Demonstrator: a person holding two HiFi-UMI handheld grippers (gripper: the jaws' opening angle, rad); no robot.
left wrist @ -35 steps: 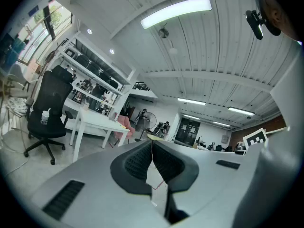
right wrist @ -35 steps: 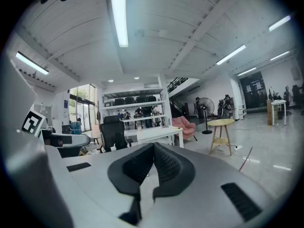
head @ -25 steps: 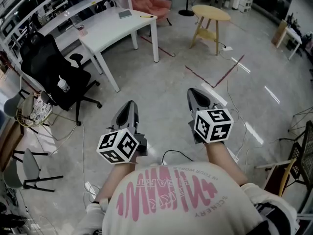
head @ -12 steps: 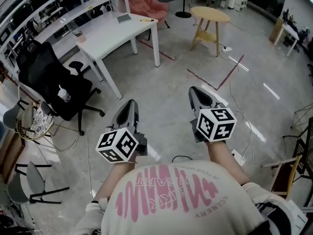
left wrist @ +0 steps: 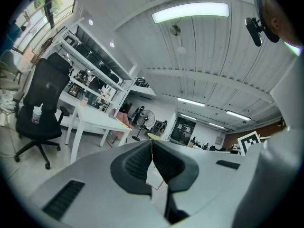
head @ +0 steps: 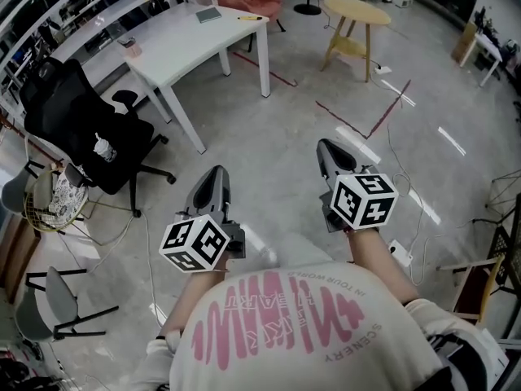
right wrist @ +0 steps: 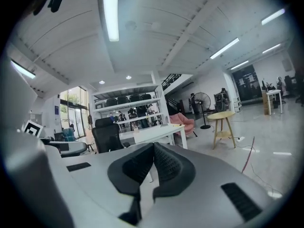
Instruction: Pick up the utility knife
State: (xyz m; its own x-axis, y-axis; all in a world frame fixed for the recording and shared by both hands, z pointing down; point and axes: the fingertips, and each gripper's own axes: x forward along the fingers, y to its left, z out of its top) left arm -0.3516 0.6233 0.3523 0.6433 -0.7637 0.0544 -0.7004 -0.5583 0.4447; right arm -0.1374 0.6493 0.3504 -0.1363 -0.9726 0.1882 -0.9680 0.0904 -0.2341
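Head view: left gripper (head: 218, 172) and right gripper (head: 326, 145) side by side over the floor (head: 277, 120) — both jaws pinched together, empty — white table (head: 191, 47) ahead.

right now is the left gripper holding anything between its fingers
No, the left gripper has its fingers touching at the tips with nothing caught between them.

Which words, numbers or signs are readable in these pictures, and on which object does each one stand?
"IN YOUR WORDS": on the person's shirt, upside down in the head view.
"SCENERY": on the same shirt, beside the pink wave print.
Large pink word by the wave print: only partly legible, perhaps "HEART".
Marker cubes: black and white squares only, no letters.
Book on the white table: too small to read.
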